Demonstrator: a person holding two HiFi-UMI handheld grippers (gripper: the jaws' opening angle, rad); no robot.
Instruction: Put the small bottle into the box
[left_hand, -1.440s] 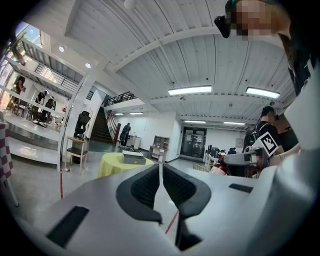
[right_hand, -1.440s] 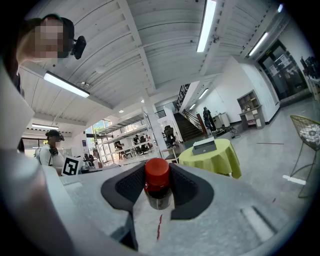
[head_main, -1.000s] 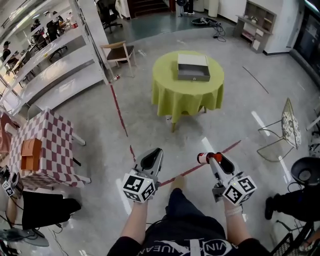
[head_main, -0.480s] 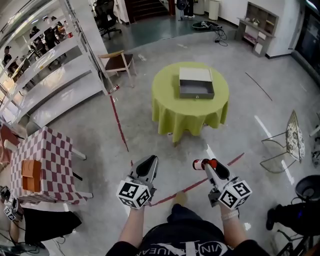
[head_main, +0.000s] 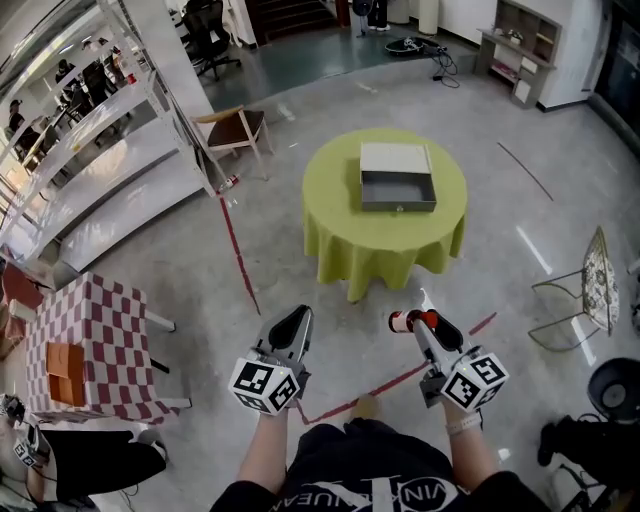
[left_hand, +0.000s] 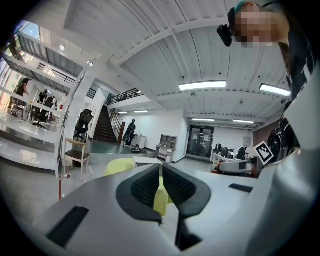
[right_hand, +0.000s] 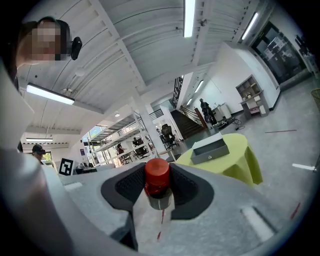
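My right gripper (head_main: 422, 322) is shut on a small bottle with a red cap (head_main: 402, 321); in the right gripper view the cap (right_hand: 157, 176) sits pinched between the dark pads. The grey open box (head_main: 397, 184) lies on a round table with a yellow-green cloth (head_main: 330, 190), well ahead of both grippers; it also shows beyond the bottle as the box (right_hand: 210, 149). My left gripper (head_main: 293, 324) is shut with nothing between its pads, and its gripper (left_hand: 160, 182) points toward the yellow-green table (left_hand: 120, 165).
A red-and-white checkered table (head_main: 90, 340) stands at the left with an orange box (head_main: 62, 367) on it. A wooden chair (head_main: 232, 128) and long white shelving (head_main: 100, 150) are beyond the red floor tape (head_main: 240, 250). A wire chair (head_main: 590, 290) stands right.
The view has advanced toward the round table, which now sits slightly nearer and more to the right. Both grippers keep their pose; the bottle stays clamped in the right one.
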